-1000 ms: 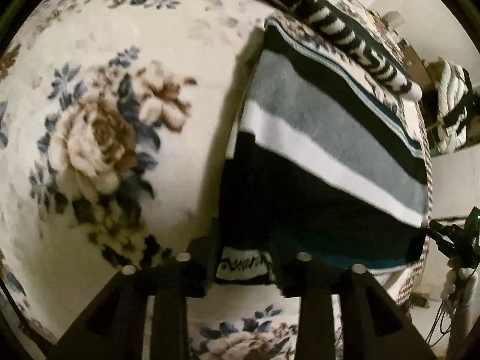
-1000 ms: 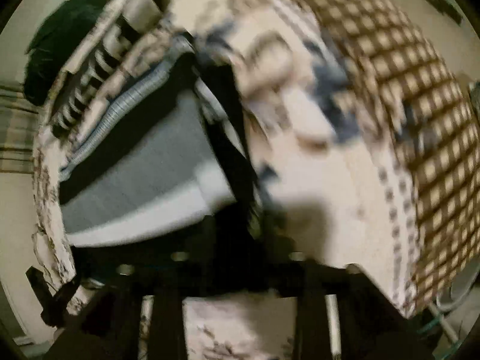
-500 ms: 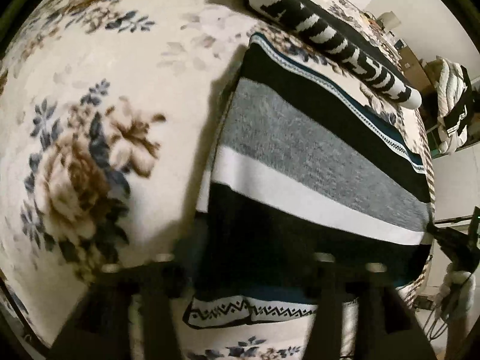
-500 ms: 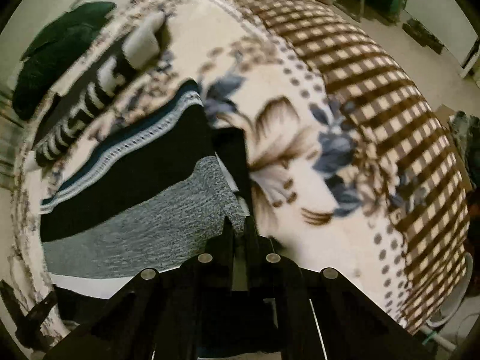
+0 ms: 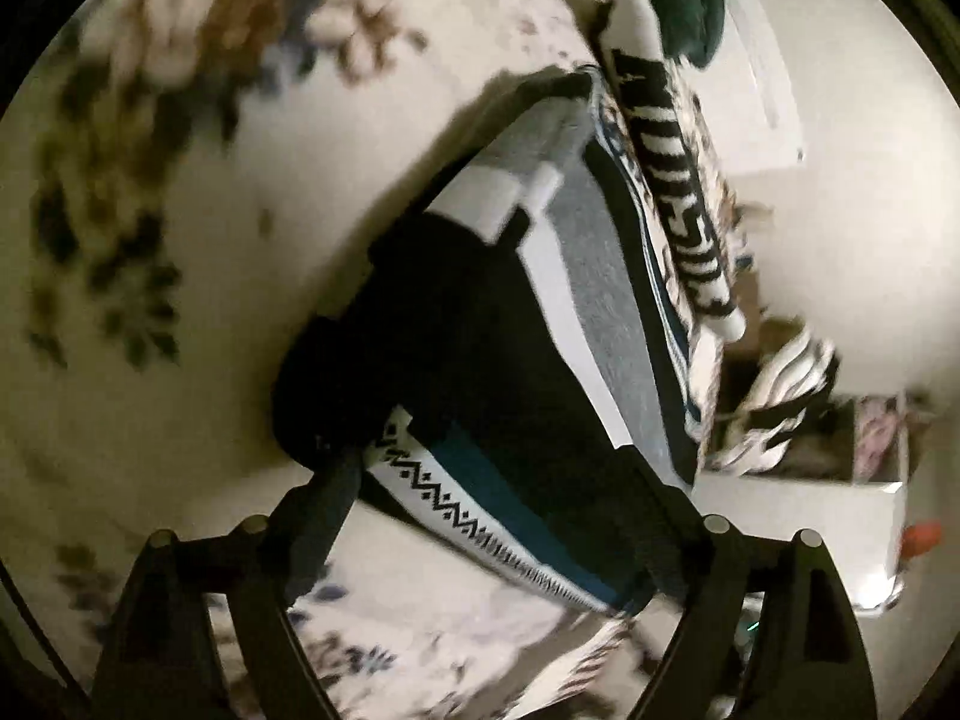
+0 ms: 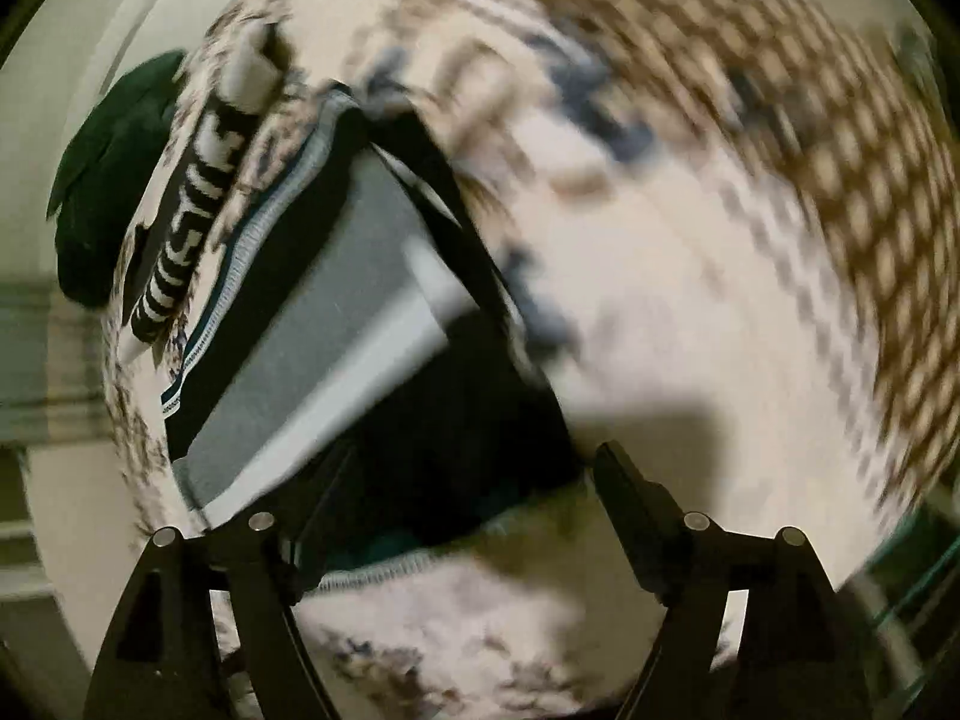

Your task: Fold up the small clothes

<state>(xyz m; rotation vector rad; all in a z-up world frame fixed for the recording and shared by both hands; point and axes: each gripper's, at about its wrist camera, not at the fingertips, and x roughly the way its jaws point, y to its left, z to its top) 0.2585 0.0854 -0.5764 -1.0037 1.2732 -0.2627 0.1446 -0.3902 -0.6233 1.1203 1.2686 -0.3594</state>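
Since a moment ago both our grippers have let go of the striped garment [image 5: 480, 360] and rolled, so it now lies slanted across both views, with a side panel folded over its middle. Our left gripper [image 5: 504, 516] points steeply down at the garment's near hem; its fingers [image 5: 318, 516] are spreading apart, released, with the hem lying between them but not pressed. Our right gripper [image 6: 462, 492] tilts down more steeply over the garment's other near corner; its fingers [image 6: 630, 498] are likewise opening and hold nothing, the dark cloth sitting just between them.

The largest surface is the bed's fleece blanket [image 5: 210, 240], cream with blurred brown and blue roses, turning to a brown check [image 6: 810, 120] toward the far right side. On it the folded garment is a soft knit in broad black, grey and white bands, with a teal stripe and a white zigzag-patterned hem [image 5: 456, 510]. Beyond its far edge lies a narrow rolled piece [image 5: 678, 180], white with black lettering, and past that a dark green cloth [image 6: 114, 180] at the bed's edge.

Open blanket spreads wide to the left in the left wrist view and to the right in the right wrist view; the garment's far side is close to the bed's edge.
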